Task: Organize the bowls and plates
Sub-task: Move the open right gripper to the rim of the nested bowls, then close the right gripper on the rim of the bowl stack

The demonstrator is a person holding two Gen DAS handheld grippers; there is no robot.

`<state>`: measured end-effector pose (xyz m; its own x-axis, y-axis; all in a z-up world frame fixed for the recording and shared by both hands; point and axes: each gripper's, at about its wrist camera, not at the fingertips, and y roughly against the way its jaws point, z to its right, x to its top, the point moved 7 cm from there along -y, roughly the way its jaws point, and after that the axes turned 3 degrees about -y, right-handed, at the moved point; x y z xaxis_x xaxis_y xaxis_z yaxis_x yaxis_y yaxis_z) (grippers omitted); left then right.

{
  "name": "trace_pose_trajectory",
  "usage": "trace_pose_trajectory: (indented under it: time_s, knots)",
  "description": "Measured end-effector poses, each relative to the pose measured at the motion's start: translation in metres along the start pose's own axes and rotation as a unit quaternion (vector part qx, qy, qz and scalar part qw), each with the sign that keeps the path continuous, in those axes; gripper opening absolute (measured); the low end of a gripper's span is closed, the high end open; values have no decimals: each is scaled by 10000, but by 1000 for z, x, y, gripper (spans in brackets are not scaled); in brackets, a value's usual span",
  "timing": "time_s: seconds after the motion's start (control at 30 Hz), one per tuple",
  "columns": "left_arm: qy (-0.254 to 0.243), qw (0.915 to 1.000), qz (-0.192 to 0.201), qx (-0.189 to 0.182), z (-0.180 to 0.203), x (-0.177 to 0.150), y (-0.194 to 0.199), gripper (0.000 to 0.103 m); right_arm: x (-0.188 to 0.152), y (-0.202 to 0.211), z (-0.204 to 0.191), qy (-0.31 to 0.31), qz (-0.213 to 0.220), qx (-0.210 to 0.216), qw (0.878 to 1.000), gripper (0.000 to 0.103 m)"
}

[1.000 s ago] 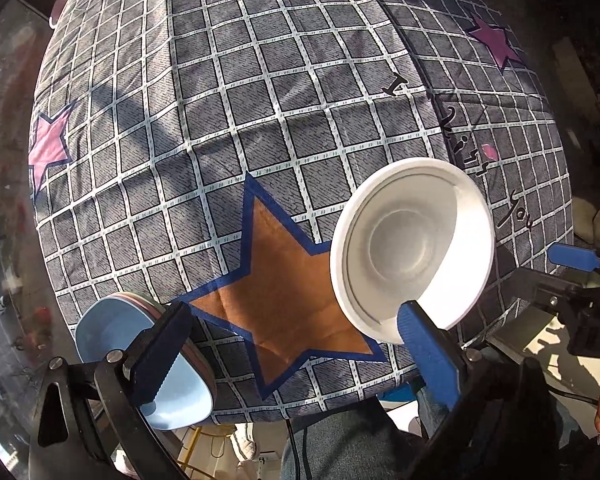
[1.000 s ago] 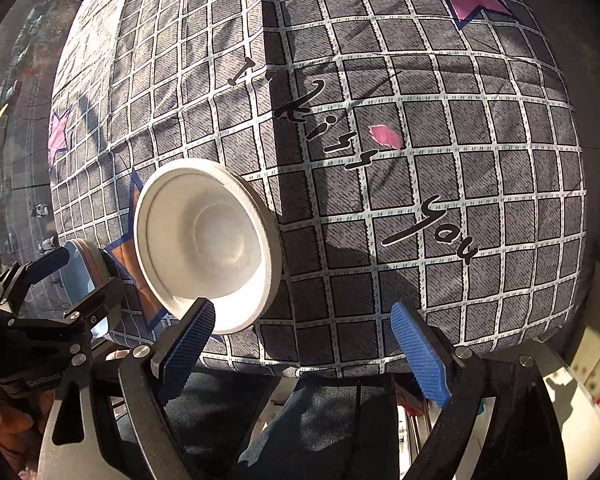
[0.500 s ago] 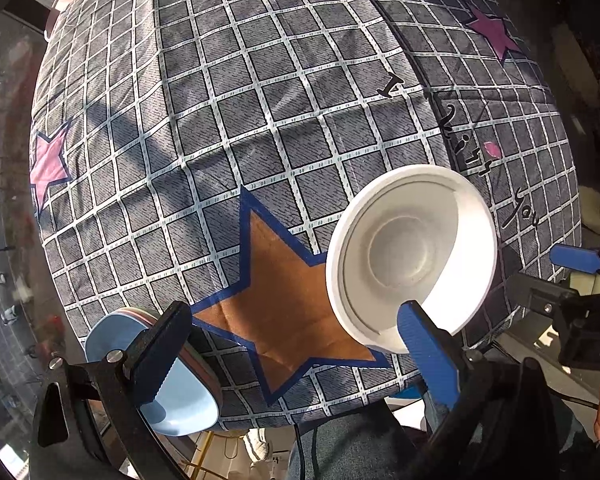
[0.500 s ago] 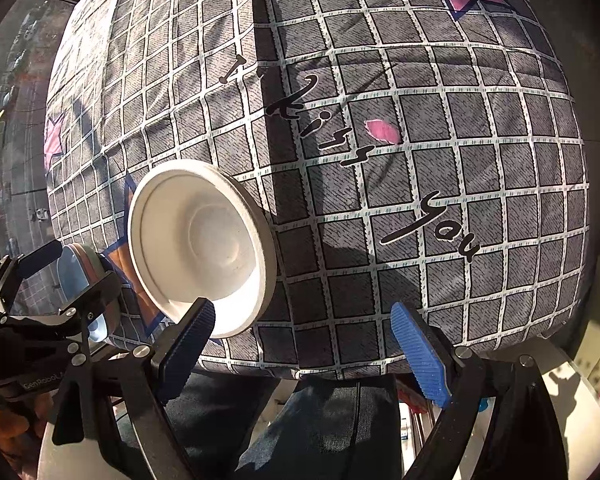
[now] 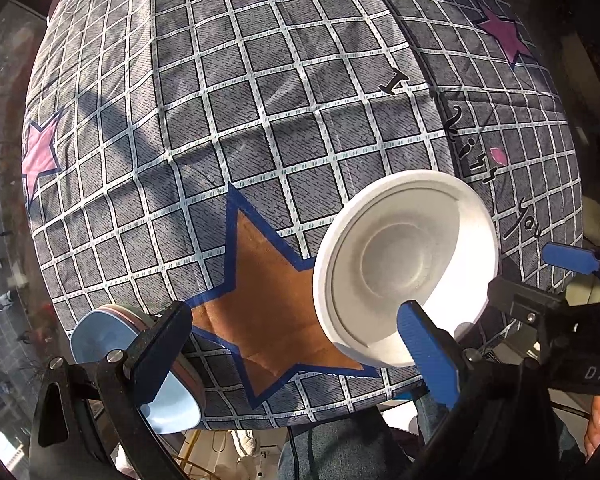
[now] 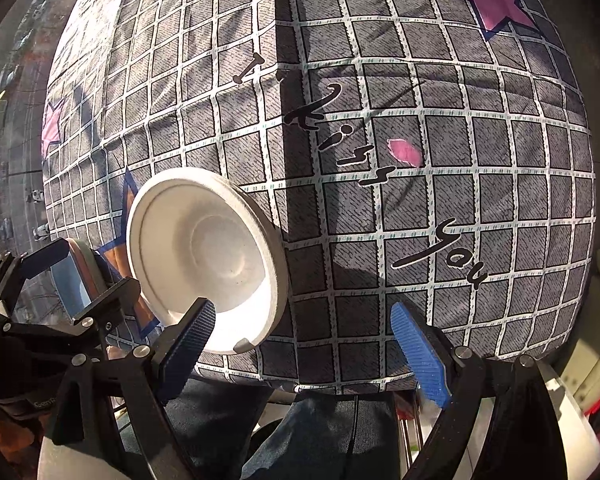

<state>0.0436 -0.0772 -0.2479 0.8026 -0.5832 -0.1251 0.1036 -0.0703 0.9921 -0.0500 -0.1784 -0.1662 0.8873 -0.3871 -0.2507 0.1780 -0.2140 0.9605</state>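
sunlit, checked grey cloth with coloured stars covers the table, and the white bowl sits on it near the edge closest to the person, just beside the orange star, with a stack of blue and pink bowls at the near left corner, part of it overhanging the cloth's edge. the left gripper hangs above the near edge with its jaws wide and nothing between them; its blue finger only overlaps the white bowl's rim in the view, and i cannot tell that it touches. the right gripper is just as wide and empty, its dark finger in front of the same bowl's near rim. my worry is the stack: a nudge from the left gripper's dark finger could tip it off the corner. the white bowl looks light, so a pinch on its sloped rim could make it skid or flip, and both grippers crowding it may collide. against the earlier frames little differs: both bowls sit where they were, both grippers stay wide, and the view only drifts slightly.
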Motion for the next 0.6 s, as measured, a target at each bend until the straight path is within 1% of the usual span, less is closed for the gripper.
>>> trace_pose_trajectory:
  time_s: [0.3,0.6]
  knots:
    - [234,9995,-196,67,-6,0,-29,102,10,-16,2,-10,-97,-55,9999,90]
    - [285,9985,-318,340,-3,-3,-58,102,13,-40,3,33,-229,-171,9996,91]
